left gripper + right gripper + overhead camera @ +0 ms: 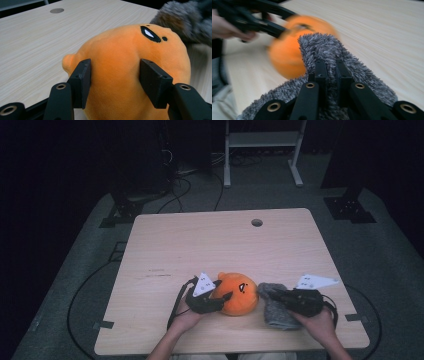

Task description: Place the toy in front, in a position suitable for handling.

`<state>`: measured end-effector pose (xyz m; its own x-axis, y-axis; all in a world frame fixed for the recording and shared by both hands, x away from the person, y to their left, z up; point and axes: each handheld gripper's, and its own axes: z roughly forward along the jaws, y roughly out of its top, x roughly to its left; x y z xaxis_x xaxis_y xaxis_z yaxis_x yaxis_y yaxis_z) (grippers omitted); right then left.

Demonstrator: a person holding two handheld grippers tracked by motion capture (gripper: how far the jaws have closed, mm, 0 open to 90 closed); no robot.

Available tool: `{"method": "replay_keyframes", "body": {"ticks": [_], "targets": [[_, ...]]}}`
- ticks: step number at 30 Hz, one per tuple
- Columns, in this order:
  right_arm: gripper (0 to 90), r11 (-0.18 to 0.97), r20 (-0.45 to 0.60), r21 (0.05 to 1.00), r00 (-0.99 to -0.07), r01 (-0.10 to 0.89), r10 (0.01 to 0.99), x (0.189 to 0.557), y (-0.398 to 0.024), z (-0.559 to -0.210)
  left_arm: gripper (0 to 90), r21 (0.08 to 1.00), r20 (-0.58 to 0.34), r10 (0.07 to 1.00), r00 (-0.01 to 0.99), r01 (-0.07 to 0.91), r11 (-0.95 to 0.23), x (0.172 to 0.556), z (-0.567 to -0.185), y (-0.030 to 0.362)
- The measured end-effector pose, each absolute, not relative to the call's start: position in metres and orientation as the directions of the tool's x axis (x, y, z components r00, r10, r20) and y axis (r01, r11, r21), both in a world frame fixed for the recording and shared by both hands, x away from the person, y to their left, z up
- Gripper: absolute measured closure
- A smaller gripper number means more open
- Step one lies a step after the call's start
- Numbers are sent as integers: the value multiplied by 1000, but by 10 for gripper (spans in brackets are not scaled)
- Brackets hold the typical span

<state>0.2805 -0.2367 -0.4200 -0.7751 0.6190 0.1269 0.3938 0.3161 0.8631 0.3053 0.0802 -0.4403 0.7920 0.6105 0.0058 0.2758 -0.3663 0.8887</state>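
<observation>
Two grippers, two soft things on the table (165, 245)

Left gripper (115, 82) pinches the orange plush toy (125, 65); right gripper (331, 75) is clamped on the grey fuzzy cloth (324, 47) just beside it.

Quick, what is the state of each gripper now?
Left gripper: closed on the orange plush toy, pads denting its sides.
Right gripper: shut, pinching the grey fuzzy cloth.

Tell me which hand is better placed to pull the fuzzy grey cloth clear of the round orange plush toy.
Right. The right gripper is already shut on the fuzzy grey cloth, while the left gripper has its jaws on both sides of the round orange plush toy, probably steadying it.
</observation>
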Motion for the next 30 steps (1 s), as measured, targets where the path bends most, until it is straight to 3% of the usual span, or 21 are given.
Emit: {"method": "replay_keyframes", "body": {"ticks": [7, 17, 30], "targets": [[820, 350, 80, 874, -810, 338, 581, 282, -201, -423, 436, 886, -39, 642, 766, 323, -331, 309, -444, 85], [820, 342, 93, 856, -767, 387, 635, 294, -214, -439, 350, 883, -30, 517, 855, 265, -387, 304, -441, 88], [820, 346, 75, 857, -757, 381, 649, 293, -216, -437, 413, 873, 10, 528, 849, 251, -419, 302, -443, 87]]}}
